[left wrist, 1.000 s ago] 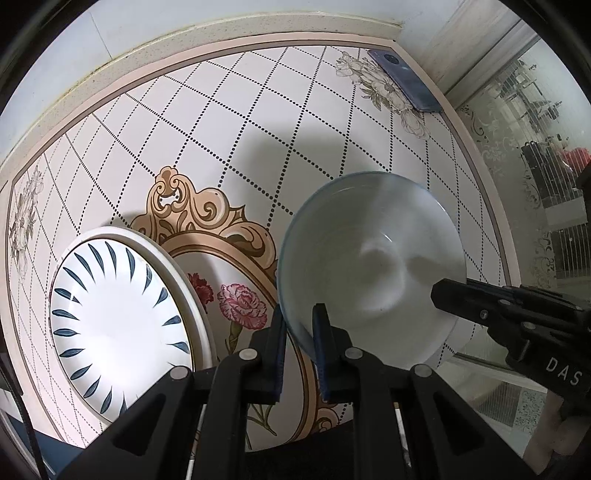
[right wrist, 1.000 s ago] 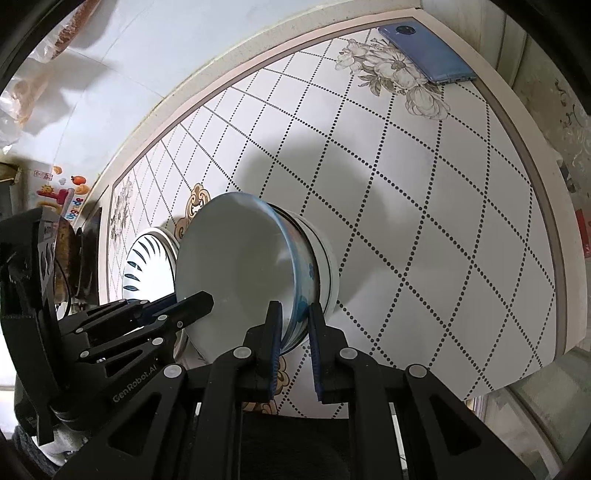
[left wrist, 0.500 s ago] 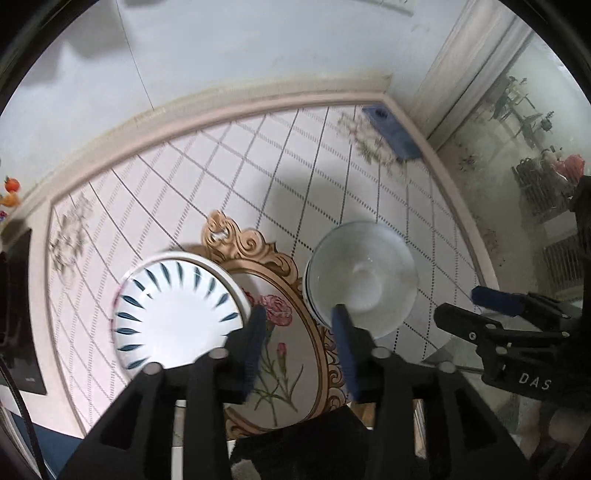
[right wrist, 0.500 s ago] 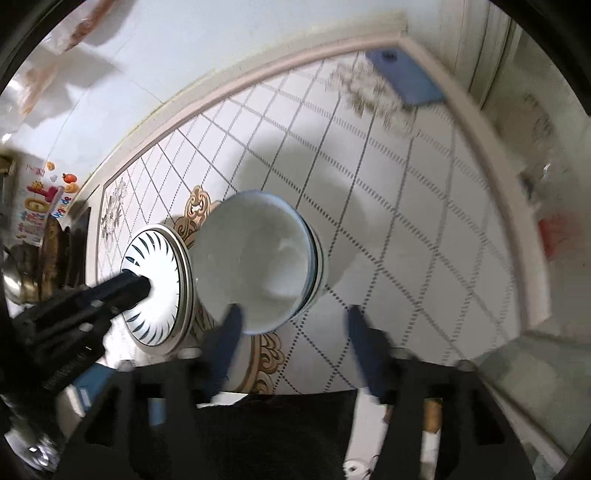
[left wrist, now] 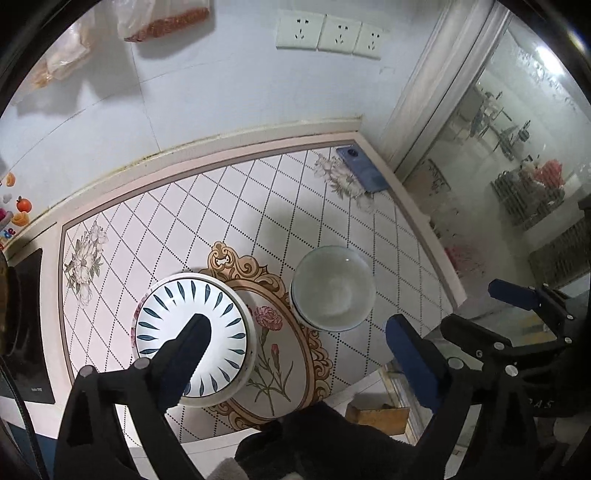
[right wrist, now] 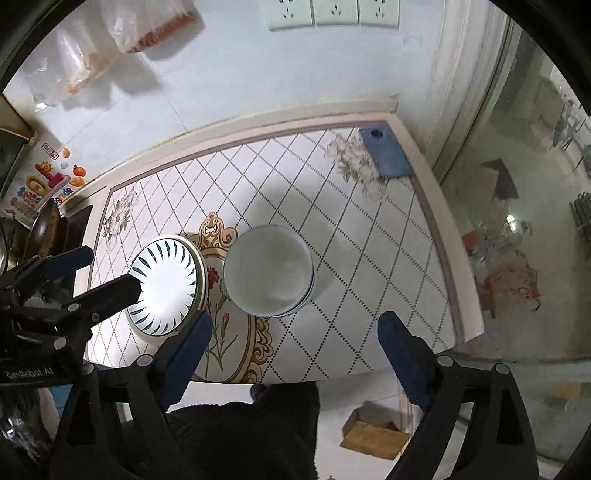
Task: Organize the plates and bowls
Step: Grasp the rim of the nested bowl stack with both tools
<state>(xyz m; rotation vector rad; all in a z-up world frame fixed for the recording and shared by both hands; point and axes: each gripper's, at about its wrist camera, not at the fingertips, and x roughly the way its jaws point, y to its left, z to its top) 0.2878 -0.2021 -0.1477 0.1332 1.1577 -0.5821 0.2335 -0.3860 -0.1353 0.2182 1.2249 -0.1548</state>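
A stack of pale bowls (left wrist: 334,290) stands on the patterned table, right of centre; in the right wrist view the bowl stack (right wrist: 269,271) sits mid-table. A stack of white plates with blue leaf marks (left wrist: 192,332) lies to its left, also in the right wrist view (right wrist: 166,282). My left gripper (left wrist: 299,339) is wide open and empty, raised above the table between the two stacks. My right gripper (right wrist: 295,332) is wide open and empty, raised above the table's front edge.
A blue phone (left wrist: 364,168) lies at the table's far right corner, also in the right wrist view (right wrist: 386,151). A wall with sockets (left wrist: 328,35) is behind. A glass door (left wrist: 509,155) is at right. A cardboard box (right wrist: 375,434) sits on the floor.
Both grippers let go of the bowl, opened wide and pulled up and back from the table. The bowl now rests on the bowl stack.
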